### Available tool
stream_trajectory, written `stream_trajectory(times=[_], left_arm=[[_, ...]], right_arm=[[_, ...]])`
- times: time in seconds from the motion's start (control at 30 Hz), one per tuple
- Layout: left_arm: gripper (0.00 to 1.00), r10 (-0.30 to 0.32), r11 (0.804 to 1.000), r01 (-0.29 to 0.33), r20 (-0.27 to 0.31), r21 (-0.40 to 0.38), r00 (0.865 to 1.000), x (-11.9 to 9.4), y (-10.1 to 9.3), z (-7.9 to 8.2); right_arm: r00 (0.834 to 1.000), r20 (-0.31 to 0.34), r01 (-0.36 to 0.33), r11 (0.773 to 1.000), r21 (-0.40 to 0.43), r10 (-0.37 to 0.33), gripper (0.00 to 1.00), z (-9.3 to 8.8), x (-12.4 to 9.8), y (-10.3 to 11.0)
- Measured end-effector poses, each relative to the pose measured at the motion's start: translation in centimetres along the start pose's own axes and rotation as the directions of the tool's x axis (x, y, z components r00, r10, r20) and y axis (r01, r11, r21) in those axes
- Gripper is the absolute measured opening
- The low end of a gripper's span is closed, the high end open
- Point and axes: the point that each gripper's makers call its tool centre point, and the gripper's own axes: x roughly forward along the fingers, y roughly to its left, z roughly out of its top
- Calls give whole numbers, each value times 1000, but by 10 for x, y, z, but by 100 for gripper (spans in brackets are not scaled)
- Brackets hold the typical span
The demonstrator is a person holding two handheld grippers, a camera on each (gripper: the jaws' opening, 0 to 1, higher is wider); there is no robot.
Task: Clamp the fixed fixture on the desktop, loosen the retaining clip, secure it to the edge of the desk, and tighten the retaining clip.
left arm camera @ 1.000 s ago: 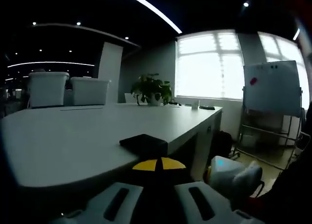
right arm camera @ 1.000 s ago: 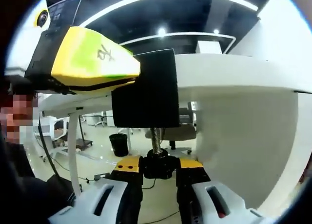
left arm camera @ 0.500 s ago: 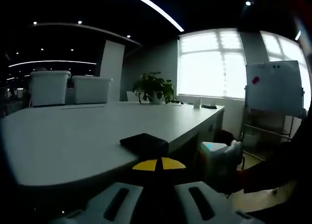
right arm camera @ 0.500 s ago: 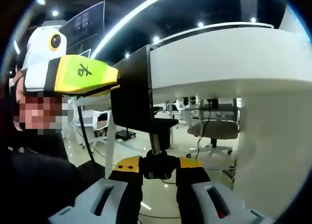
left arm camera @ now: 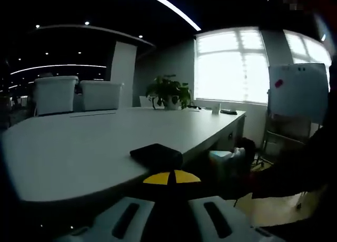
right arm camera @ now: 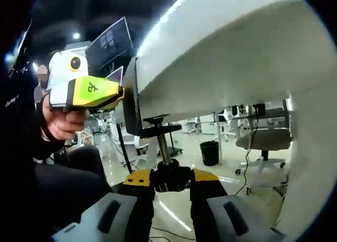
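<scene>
Right gripper [right arm camera: 171,180]: jaws closed on the knob [right arm camera: 169,177] of the clamp [right arm camera: 138,107] screw, under the desk [right arm camera: 221,52] edge; left gripper [left arm camera: 171,180]: jaws closed on the clamp at the near desk edge, its black top plate [left arm camera: 156,155] lying on the desktop [left arm camera: 79,147]; a hand [right arm camera: 66,123] holds the left gripper; plant [left arm camera: 168,92] at the far end.

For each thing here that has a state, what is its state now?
Clamp: hooked over the desk edge, its top plate flat on the desk.
Screw: upright under the desk, pad near the underside; contact unclear.
Knob: held between the right gripper's jaws.
Right gripper: shut on the knob.
Left gripper: at the clamp's side, in a hand; open or shut unclear.
</scene>
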Motion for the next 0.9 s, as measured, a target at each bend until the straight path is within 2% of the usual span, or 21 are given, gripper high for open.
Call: stream_trajectory(times=[0.1,0.33,0.4,0.47,0.53,0.6,0.63,0.67,0.7,0.77,0.8,0.83,0.87,0.9], left_arm=[[1,11,1000,-11,-15,10,1000,0,1,-1],[1,0,1000,0,-26,5,1000,1,2,-2],[1,-7,1000,7,-27,3,1000,1,2,-2],[1,-11,1000,11,-30,6,999,1,2,-2],[1,-10,1000,10,-25,12,1000,0,1,-2],[1,-6,1000,7,-18,25,1000,0,0,-2],[1,-4,1000,4,-14,26,1000,0,0,-2],[1,-1,1000,1,-11,22,1000,0,0,-1],[1,0,1000,0,-8,12,1000,-1,-2,-1],[1,-1,1000,1,1,9,1000,-1,-3,0],[1,-4,1000,4,8,1,1000,-1,-3,0],[1,-7,1000,7,14,-11,1000,-1,-2,0],[1,-9,1000,9,17,-14,1000,-1,-2,1],[1,-10,1000,10,19,-13,1000,-1,-2,1]], right_arm=[[998,-5,-63,998,26,63,24,0,-2,4],[998,-1,-63,998,-3,63,25,0,0,1],[1000,2,-14,1000,5,14,25,0,-1,-1],[998,1,65,998,-6,-65,27,-1,-3,-4],[986,15,165,986,-25,-165,28,-2,-6,-8],[962,18,273,961,-49,-272,33,-4,-10,-12],[944,26,329,942,-72,-328,36,-4,-12,-13],[912,35,411,909,-75,-409,40,-4,-17,-17],[856,30,517,851,-88,-517,42,-5,-25,-22],[785,54,619,780,-89,-617,39,-2,-29,-20],[768,48,639,760,-116,-639,40,0,-26,-17],[740,47,670,730,-132,-671,40,3,-24,-16],[670,64,741,664,-100,-739,41,7,-29,-21],[645,68,764,641,-70,-761,40,8,-28,-22]])
